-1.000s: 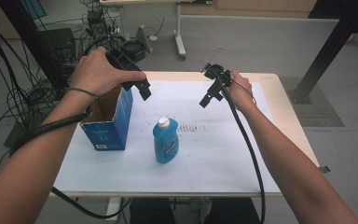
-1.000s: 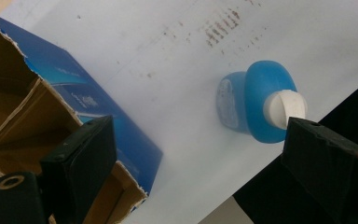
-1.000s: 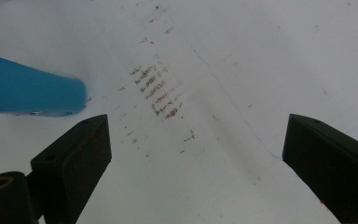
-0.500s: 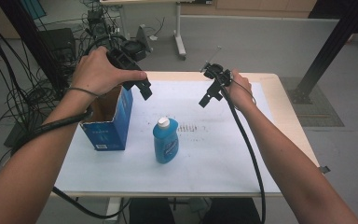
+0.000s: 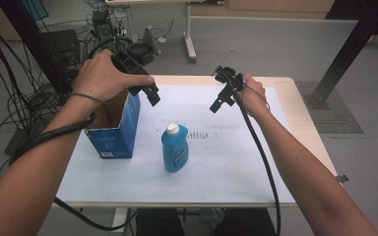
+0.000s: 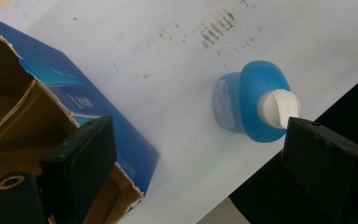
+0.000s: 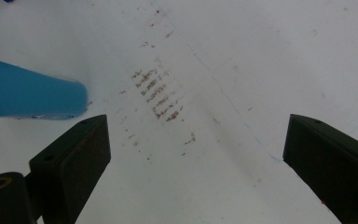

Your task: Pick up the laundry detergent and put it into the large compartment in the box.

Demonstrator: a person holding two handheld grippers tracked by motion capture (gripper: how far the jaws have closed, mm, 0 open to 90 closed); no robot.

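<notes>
Here | left gripper [image 5: 152, 93], right gripper [image 5: 219, 102]: both wide apart, empty | glossy blue plastic bottle [image 5: 174, 149] | torn cardboard box [image 5: 113, 125]

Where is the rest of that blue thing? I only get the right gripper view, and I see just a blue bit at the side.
Observer: It's a blue bottle standing upright on the table.
Operator: Does it have a lid?
Observer: Yes, a white cap, closed on top.
Operator: Is anything next to it?
Observer: An open blue cardboard box, standing apart from the bottle.
Operator: What's the other tool doing?
Observer: The left tool hangs open above the box.
</notes>
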